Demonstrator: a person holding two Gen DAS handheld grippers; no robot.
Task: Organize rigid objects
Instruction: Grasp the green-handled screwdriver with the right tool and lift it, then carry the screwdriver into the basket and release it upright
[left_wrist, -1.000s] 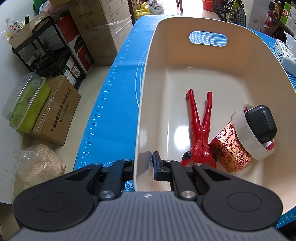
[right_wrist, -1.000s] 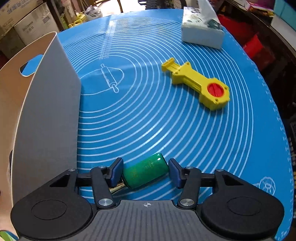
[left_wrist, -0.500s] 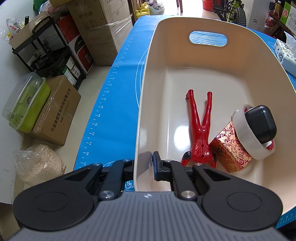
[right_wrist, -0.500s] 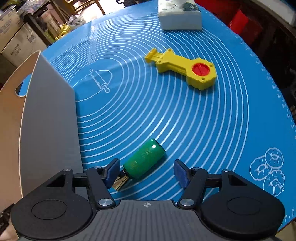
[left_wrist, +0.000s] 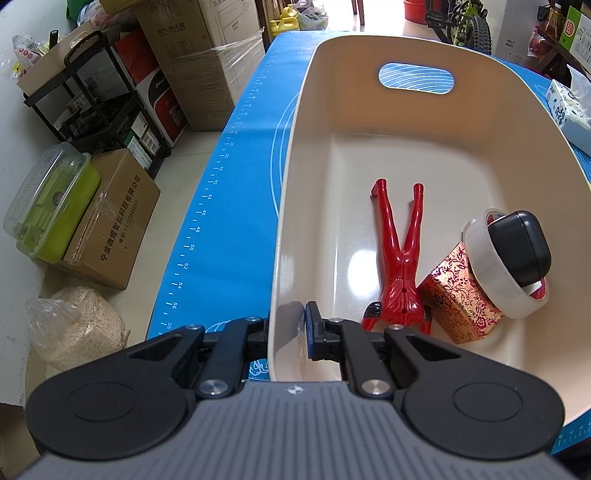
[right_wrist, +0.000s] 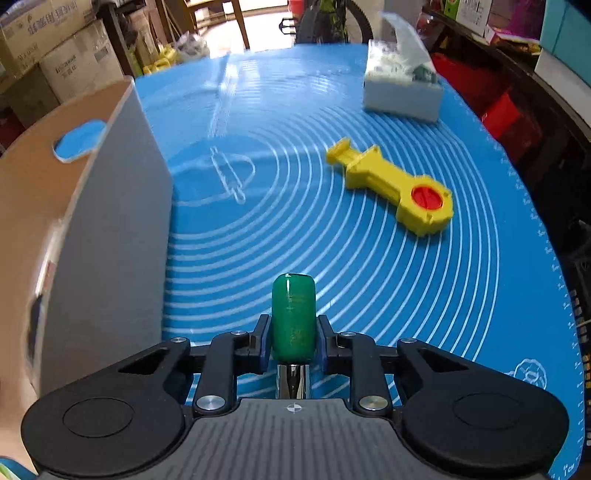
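My left gripper (left_wrist: 286, 332) is shut on the near wall of the cream bin (left_wrist: 284, 229), one finger outside and one inside. Inside the bin lie a red figure (left_wrist: 402, 258), a red-and-gold patterned box (left_wrist: 458, 295), a roll of white tape (left_wrist: 491, 280) and a black case (left_wrist: 524, 247) resting in the roll. In the right wrist view my right gripper (right_wrist: 292, 341) is shut on a green cylinder with a metal end (right_wrist: 293, 317), which points straight ahead between the pads. A yellow toy wrench with a red disc (right_wrist: 395, 190) lies on the blue mat (right_wrist: 280, 206).
The bin's grey outer wall (right_wrist: 110, 229) stands close on the left of my right gripper. A tissue box (right_wrist: 402, 88) sits at the mat's far end. Cardboard boxes (left_wrist: 107, 225), a green lidded container (left_wrist: 48, 206) and a bag of grain (left_wrist: 77, 328) stand on the floor to the left.
My right gripper has shut on the green cylinder, which turned from lying slantwise on the mat to pointing straight ahead. The left gripper and the bin have not moved.
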